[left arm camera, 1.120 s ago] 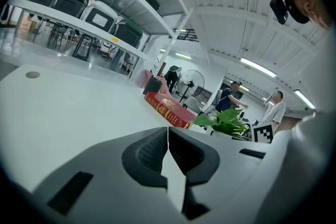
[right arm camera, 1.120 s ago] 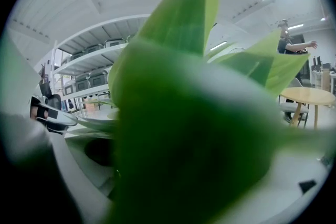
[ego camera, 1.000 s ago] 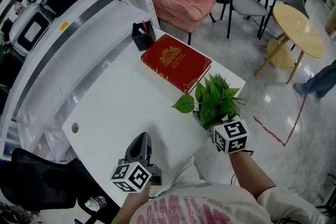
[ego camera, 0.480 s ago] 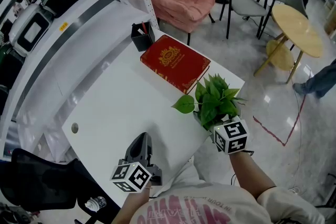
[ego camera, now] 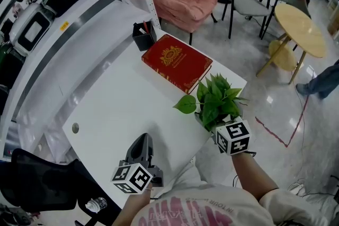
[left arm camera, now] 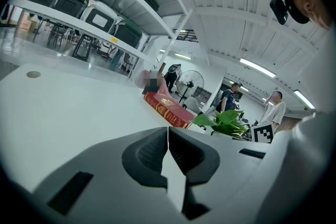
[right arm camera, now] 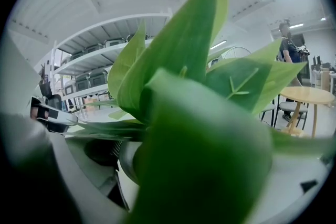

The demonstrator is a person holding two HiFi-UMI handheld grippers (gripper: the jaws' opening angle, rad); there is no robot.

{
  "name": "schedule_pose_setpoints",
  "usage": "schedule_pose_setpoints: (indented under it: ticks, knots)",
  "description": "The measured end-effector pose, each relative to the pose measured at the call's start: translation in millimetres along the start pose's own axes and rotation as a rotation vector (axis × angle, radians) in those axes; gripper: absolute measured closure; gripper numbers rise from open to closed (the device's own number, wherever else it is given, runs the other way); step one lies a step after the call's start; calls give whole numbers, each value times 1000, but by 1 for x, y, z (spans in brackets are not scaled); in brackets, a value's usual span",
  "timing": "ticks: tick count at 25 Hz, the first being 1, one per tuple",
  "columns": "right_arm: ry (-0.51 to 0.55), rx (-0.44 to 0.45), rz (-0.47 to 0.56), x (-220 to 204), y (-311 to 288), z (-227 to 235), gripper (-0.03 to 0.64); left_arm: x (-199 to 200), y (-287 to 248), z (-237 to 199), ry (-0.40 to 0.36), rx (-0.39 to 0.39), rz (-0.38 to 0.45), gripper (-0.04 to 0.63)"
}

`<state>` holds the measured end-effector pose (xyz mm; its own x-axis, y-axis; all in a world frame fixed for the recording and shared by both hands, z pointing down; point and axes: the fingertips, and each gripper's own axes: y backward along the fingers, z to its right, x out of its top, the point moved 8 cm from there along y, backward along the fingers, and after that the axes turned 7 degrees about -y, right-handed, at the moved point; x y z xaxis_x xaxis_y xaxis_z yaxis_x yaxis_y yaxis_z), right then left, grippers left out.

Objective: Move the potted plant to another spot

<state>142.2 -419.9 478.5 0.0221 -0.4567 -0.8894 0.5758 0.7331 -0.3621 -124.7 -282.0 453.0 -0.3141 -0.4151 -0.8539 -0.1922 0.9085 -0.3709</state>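
Right gripper [ego camera: 224,132] seems clamped on the pot of the potted plant [ego camera: 214,100], which sits at the white table's [ego camera: 119,100] near right edge beside the red book [ego camera: 177,62], so lifting and moving remain undone, while the left gripper [ego camera: 142,145] rests closed and empty.

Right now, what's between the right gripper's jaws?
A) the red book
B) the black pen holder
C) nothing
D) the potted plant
D: in the right gripper view the potted plant fills the frame, its white pot between the jaws, and the head view has the right gripper at the plant's base.
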Motion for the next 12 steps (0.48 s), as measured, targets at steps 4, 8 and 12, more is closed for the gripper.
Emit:
schedule_pose_setpoints:
  ticks: [4, 8, 12]
  knots:
    - [1, -2, -1, 0, 0, -1, 32, -2, 1, -1, 4, 4, -2, 569]
    - [0, -7, 2, 0, 1, 0, 32, -2, 1, -1, 4, 2, -3, 569]
    - [1, -3, 11, 0, 0, 1, 32, -2, 0, -1, 5, 2, -2, 569]
